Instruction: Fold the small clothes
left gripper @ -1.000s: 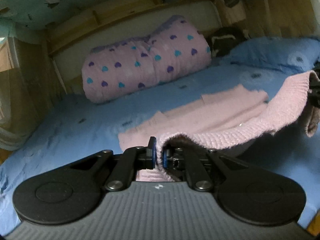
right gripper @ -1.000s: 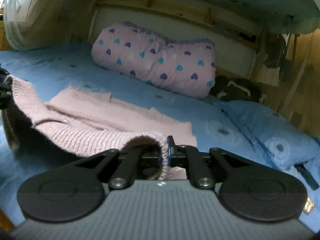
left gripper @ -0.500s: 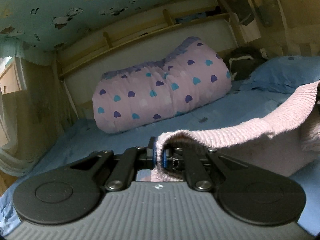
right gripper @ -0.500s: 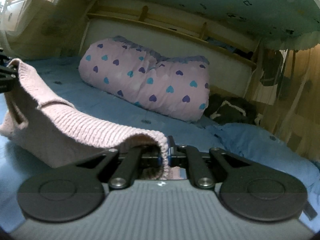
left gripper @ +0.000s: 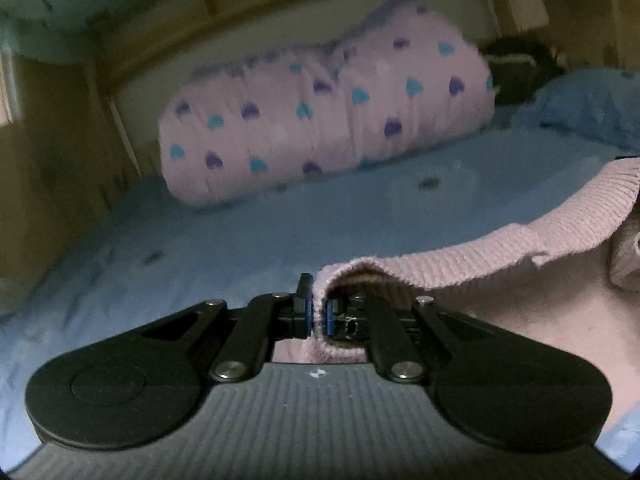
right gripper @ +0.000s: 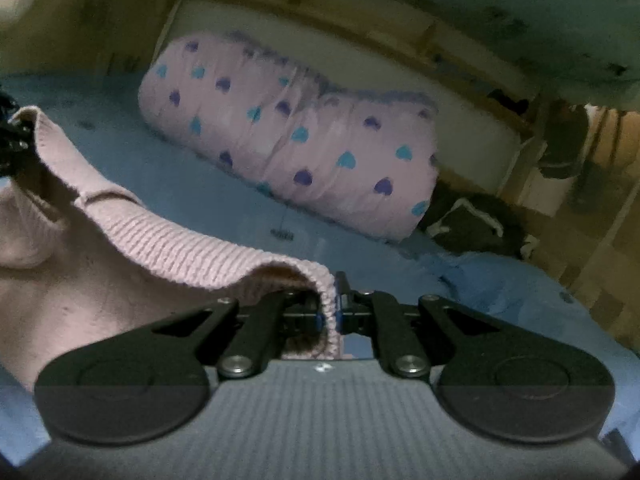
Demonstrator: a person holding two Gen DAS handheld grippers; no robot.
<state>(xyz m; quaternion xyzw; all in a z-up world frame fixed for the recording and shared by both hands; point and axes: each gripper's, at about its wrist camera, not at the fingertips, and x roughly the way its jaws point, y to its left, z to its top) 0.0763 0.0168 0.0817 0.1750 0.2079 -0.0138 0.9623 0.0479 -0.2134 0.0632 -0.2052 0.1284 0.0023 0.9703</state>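
Pink knit garment (left gripper: 460, 258), small, ribbed hem band, soft body panel. Left gripper (left gripper: 317, 312): jaws closed on the left end of the ribbed edge, knit bunched between the blue pads. Right gripper (right gripper: 329, 314): jaws closed on the other end of the same edge, fabric looped over and pinched. In the left wrist view the band runs from the jaws toward 2 o'clock and leaves the frame at the right; in the right wrist view it runs from the jaws toward 10 o'clock, where the far gripper shows as a dark shape at the left edge. The body of the garment hangs below the band between the two grips; whether its lower edge touches the blue bed sheet (left gripper: 240, 224) cannot be told. Background: rolled pink quilt with heart print (left gripper: 328, 120) at 12 o'clock, well apart from the garment; blue pillow (left gripper: 592, 108) at 2 o'clock; dark item (right gripper: 472, 220) beside the quilt. Handling judgement: light, limp, stretchy; the band sags between the grips, so it will droop and skew unless held taut. Knit is grippy, slip unlikely, but pulling hard could distort the rib. Best hold is at the hem corners, as now; lay it flat on the sheet before creasing.
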